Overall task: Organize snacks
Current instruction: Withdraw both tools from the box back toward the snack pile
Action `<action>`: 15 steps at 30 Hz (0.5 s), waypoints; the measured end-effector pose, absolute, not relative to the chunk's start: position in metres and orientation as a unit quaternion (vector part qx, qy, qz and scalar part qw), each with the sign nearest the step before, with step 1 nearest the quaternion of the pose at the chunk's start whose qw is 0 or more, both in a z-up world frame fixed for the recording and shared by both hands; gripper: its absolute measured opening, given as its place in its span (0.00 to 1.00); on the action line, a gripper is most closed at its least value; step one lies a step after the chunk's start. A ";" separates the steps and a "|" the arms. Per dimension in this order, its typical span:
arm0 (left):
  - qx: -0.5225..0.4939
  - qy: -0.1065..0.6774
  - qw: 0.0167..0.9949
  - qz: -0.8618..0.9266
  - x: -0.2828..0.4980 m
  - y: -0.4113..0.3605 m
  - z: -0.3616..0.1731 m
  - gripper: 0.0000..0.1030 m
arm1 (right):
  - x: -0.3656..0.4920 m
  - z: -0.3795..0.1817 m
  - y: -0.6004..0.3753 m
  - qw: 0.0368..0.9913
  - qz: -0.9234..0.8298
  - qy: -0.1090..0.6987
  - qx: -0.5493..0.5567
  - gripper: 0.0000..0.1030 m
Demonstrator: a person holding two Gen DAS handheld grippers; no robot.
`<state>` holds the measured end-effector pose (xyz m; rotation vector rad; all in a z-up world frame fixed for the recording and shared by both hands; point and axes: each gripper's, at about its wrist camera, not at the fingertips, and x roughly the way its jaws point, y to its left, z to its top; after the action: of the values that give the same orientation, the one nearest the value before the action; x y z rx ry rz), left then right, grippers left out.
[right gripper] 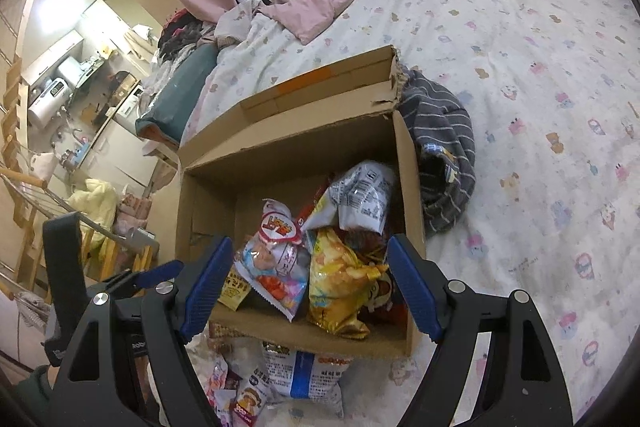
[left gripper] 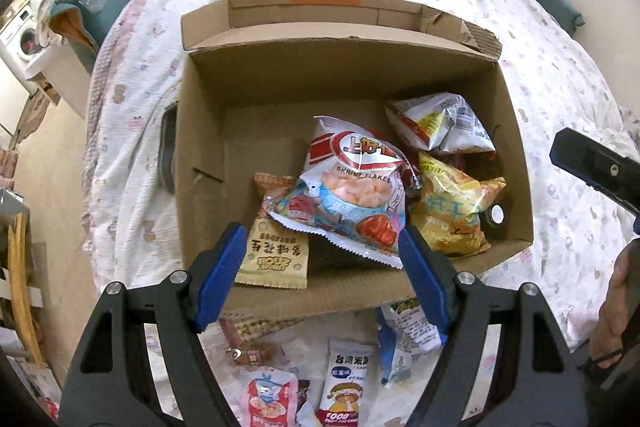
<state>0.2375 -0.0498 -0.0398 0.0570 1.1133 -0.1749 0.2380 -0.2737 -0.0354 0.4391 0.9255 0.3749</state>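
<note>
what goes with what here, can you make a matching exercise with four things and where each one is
Things:
1. shrimp flakes bag
2. yellow chip bag
3. striped cloth
4. rice cracker packet

Places:
A. on the bed in front of the box, outside it
B. inside the cardboard box, on top of the pile, middle
C. on the bed beside the box's right wall
D. inside the box, toward its right wall

Pairs: 1-B, 2-D, 3-C, 4-A
</note>
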 end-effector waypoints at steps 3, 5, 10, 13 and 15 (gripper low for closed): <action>0.031 0.524 0.848 -0.079 0.231 -0.047 -0.037 0.73 | 0.230 -0.036 -0.275 0.855 0.174 0.442 0.210 0.80; 0.027 0.523 0.849 -0.077 0.224 -0.043 -0.035 0.73 | 0.223 -0.038 -0.276 0.852 0.172 0.445 0.214 0.80; 0.017 0.527 0.846 -0.073 0.205 -0.035 -0.035 0.73 | 0.202 -0.040 -0.274 0.846 0.175 0.450 0.226 0.80; 0.021 0.526 0.847 -0.072 0.194 -0.031 -0.035 0.73 | 0.191 -0.043 -0.272 0.836 0.188 0.453 0.246 0.80; 0.016 0.526 0.847 -0.071 0.186 -0.027 -0.035 0.73 | 0.184 -0.044 -0.270 0.835 0.187 0.454 0.248 0.80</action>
<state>0.1863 -0.0265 -0.0347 0.0344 1.1100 -0.1495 0.1837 -0.2705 -0.0441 0.5245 0.9611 0.3967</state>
